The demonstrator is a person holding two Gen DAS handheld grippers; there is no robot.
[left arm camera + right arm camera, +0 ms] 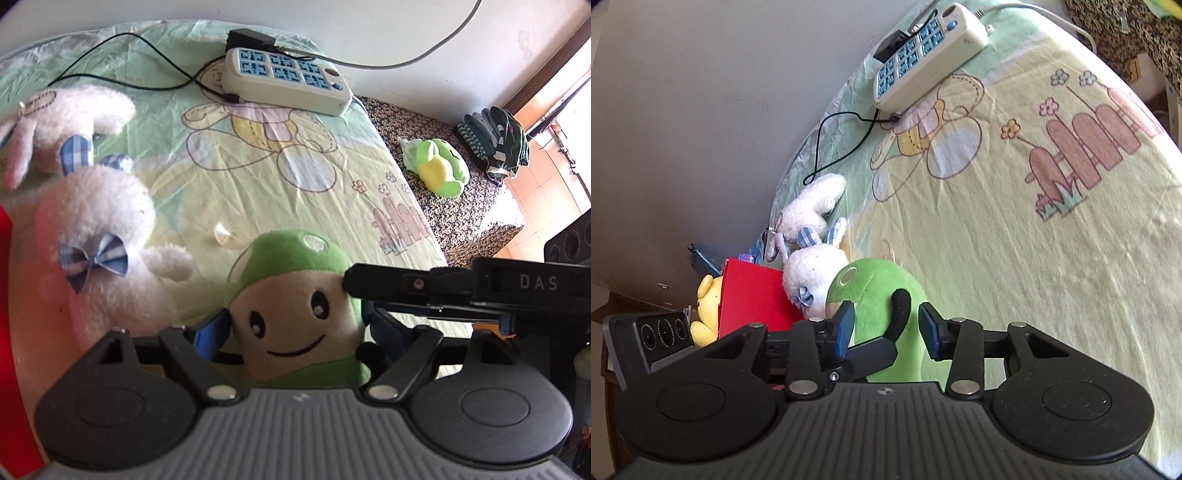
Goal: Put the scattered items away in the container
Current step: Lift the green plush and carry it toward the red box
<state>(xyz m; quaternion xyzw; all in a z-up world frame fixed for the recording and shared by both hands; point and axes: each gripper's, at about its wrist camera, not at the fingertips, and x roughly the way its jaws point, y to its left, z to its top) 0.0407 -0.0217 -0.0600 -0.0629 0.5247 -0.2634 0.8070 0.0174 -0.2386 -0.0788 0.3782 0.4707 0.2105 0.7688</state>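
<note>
Gripping green plush [295, 310] w/ left gripper [295, 332], pitched down.

Bed with a cartoon-print sheet [258, 173]
A white power strip [286, 79] lay on it; gloves [495, 138] sat beyond.

Green mushroom plush [295, 310], upright, smiling, on bedsheet [332, 192]

A: Mushroom plush [295, 314] upright on the bed [332, 177], between the left hand-held gripper's [295, 325] fingers.

B: And left of it?

A: Rabbit plush [99, 236] just beside it, another rabbit [70, 122] lying behind that one.

B: Farther back?

A: Power strip [288, 79] near the wall, cable [122, 62] trailing left. Frog plush [441, 171] off the bed, right.
</note>
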